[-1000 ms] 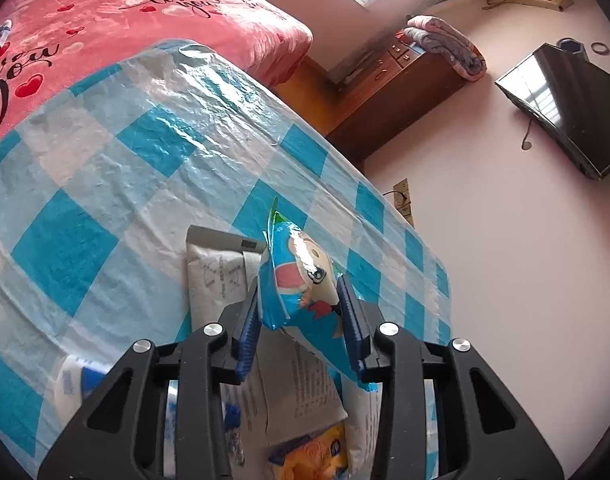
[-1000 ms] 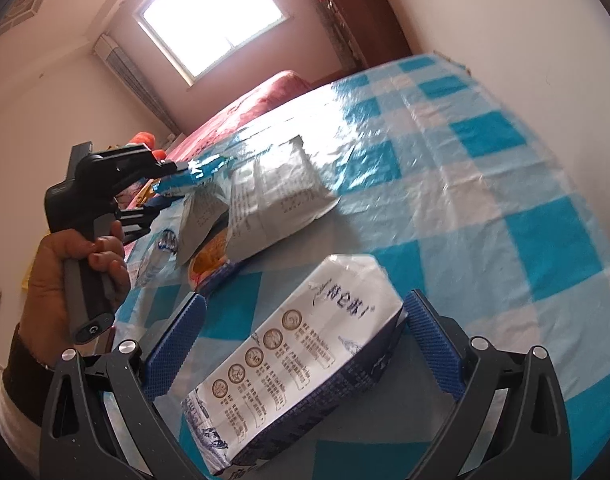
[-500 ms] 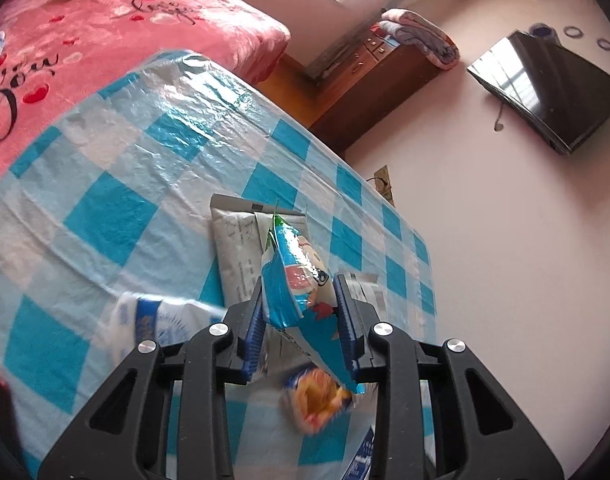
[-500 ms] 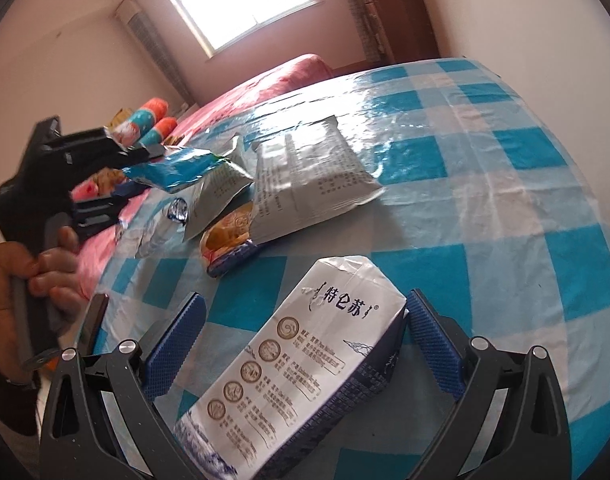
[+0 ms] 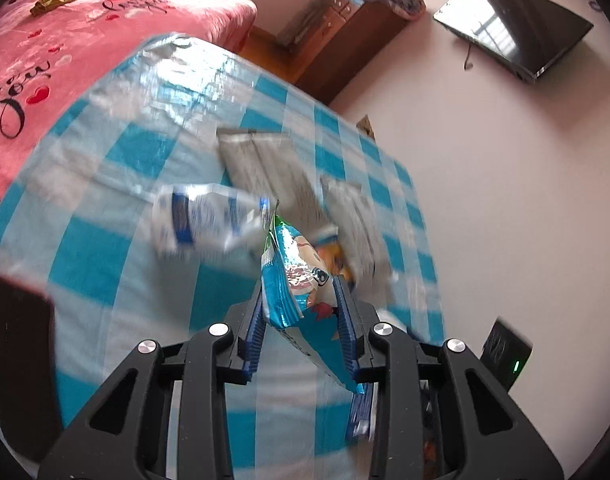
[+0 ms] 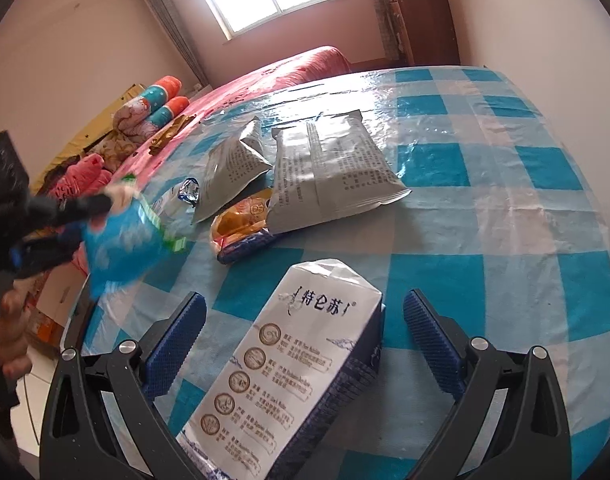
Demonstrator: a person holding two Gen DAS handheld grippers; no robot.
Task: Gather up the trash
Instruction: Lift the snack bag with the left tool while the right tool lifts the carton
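Observation:
My left gripper (image 5: 300, 286) is shut on a blue cartoon snack wrapper (image 5: 289, 256), held in the air above the checked table (image 5: 105, 248). In the right wrist view that gripper (image 6: 89, 208) and the blurred wrapper (image 6: 121, 240) hang over the table's left edge. My right gripper (image 6: 305, 300) is open, its pads on either side of a white milk carton (image 6: 297, 368) that lies flat, without touching it. Farther on lie two silver packets (image 6: 329, 176), an orange snack packet (image 6: 241, 228) and a crumpled white and blue bottle (image 6: 177, 200).
A pink bed (image 5: 65, 40) borders the table's far side. A wooden cabinet (image 5: 345, 40) and a wall-mounted TV (image 5: 513, 28) stand beyond it. A dark object (image 5: 17, 360) sits at the left edge, and cardboard boxes (image 6: 53, 300) lie on the floor beside the table.
The left gripper has drawn back from the pile with the blue wrapper, toward the table's left edge. The right gripper has rolled slightly and stays open around the carton.

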